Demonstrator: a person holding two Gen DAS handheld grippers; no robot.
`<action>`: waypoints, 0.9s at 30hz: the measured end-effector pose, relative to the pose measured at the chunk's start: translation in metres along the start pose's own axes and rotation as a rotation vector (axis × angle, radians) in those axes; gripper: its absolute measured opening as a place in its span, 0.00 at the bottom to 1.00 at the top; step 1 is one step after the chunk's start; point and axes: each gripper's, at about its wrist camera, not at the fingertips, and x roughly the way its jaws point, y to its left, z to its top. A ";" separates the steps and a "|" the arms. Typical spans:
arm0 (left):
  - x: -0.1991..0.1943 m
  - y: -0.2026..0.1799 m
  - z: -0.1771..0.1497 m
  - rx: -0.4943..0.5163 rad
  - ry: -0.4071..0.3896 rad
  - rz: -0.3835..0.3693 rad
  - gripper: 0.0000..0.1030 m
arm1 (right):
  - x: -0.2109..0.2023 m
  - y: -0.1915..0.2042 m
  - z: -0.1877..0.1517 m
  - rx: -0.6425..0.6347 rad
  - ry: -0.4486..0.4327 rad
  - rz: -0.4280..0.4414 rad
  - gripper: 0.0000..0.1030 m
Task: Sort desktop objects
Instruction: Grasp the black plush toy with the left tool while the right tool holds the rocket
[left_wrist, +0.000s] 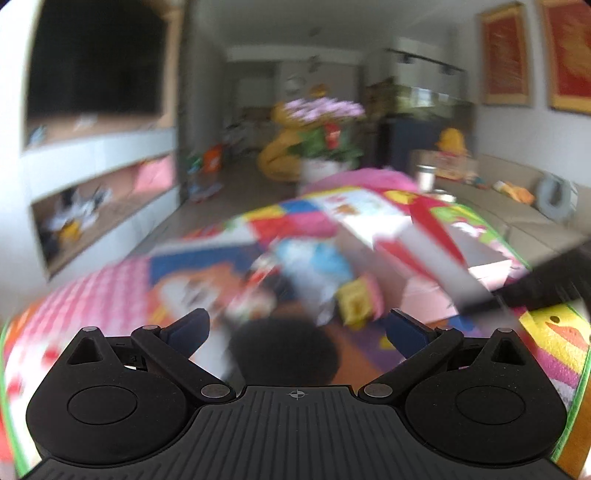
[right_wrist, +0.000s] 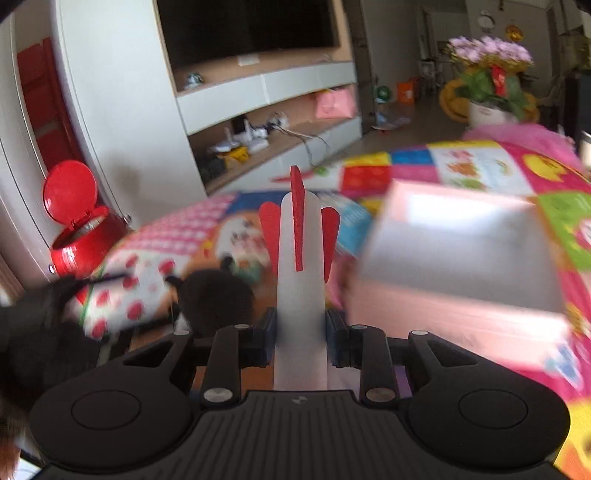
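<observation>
Left of the pink box (right_wrist: 461, 266), a white rocket (right_wrist: 300, 291) with red fins stands pinched between the jaws of the right gripper (right_wrist: 301, 343), above the colourful mat (right_wrist: 480, 166). The left gripper (left_wrist: 297, 328) hangs with jaws spread and nothing between them, the box to its upper right and a blurred dark round thing (left_wrist: 282, 350) just ahead.

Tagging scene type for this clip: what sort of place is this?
Most likely a home living room: a wall-mounted TV over built-in shelves, a sofa, a potted flower plant, and a colourful cartoon-print cloth over the work surface.
</observation>
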 end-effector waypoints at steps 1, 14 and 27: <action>0.011 -0.007 0.006 0.045 0.000 -0.025 1.00 | -0.008 -0.005 -0.011 0.006 0.025 -0.012 0.26; 0.001 -0.008 -0.045 0.089 0.198 -0.103 1.00 | -0.025 -0.016 -0.063 0.000 0.001 -0.086 0.60; -0.054 0.031 -0.066 -0.132 0.140 0.020 1.00 | 0.120 0.041 0.063 0.110 0.069 0.266 0.55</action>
